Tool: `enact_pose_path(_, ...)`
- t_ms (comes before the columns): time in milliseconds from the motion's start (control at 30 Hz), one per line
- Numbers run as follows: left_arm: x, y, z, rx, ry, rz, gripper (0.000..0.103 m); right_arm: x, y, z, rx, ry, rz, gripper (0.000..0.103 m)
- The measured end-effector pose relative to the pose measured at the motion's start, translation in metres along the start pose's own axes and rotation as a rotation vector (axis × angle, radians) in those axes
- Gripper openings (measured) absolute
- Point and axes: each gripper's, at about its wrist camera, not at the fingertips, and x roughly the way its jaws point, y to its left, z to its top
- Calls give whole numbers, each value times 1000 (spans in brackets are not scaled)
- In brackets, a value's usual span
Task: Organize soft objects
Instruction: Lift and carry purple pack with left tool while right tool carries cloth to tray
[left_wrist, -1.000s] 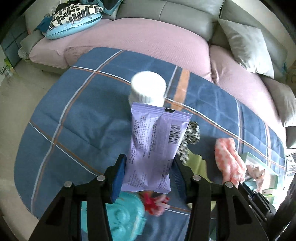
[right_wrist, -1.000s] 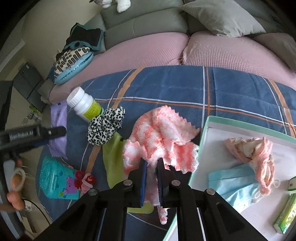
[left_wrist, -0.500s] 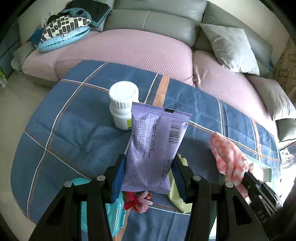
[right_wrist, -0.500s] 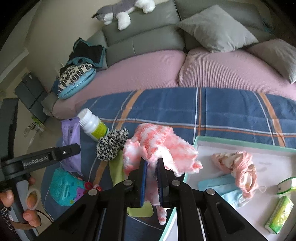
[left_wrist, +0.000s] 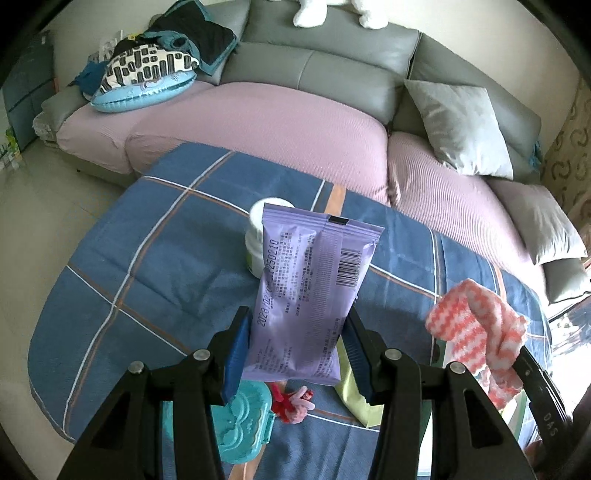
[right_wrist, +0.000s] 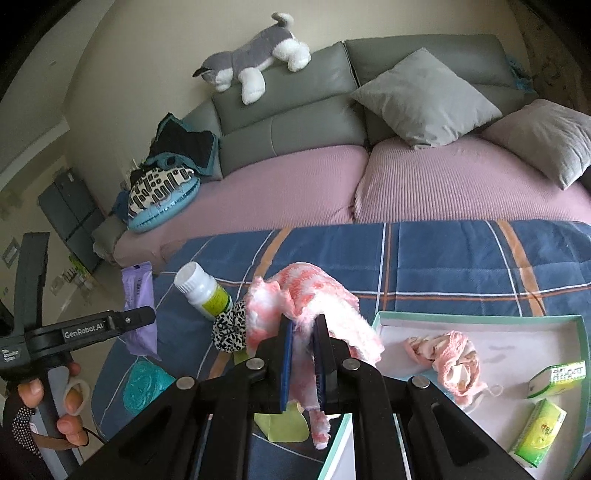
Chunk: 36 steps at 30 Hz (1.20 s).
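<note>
My left gripper (left_wrist: 297, 332) is shut on a purple wipes packet (left_wrist: 310, 295) and holds it upright above the blue plaid table cover (left_wrist: 166, 266). My right gripper (right_wrist: 303, 334) is shut on a pink-and-white fuzzy cloth (right_wrist: 310, 291), lifted beside the left rim of the white tray (right_wrist: 476, 319). The cloth also shows at the right of the left wrist view (left_wrist: 480, 332). The packet shows at the left of the right wrist view (right_wrist: 138, 291).
The tray holds a pink scrunched cloth (right_wrist: 450, 350) and two green tissue packs (right_wrist: 539, 432). On the table lie a white pill bottle (right_wrist: 203, 291), a leopard scrunchie (right_wrist: 231, 328), a teal case (left_wrist: 240, 428), a red-pink tie (left_wrist: 291, 402) and a yellow-green sheet (left_wrist: 351, 391). A sofa with cushions stands behind.
Both grippers have risen and tilted up, each keeping hold of its item. The pink cloth has lifted off the table and moved toward the tray's edge.
</note>
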Motion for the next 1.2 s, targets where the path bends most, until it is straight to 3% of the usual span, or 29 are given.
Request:
enact_pose_path(267,-10,2,0,0,-25,4,51,-8,-1,0,10,-21,35,11)
enact_pose_path(600,-12,-3,1,16,-27,-26,51,-25,1,1,7,-67,3,11)
enact_pose_path(933,-23,-47,-6,123,-44,-99,51,-88,-27,-1,54,-192,-120,11)
enact_pose_path(1200,-27,-101,-21,242,-29,-161,51,-128,-67,-6,142,-243,-230,11)
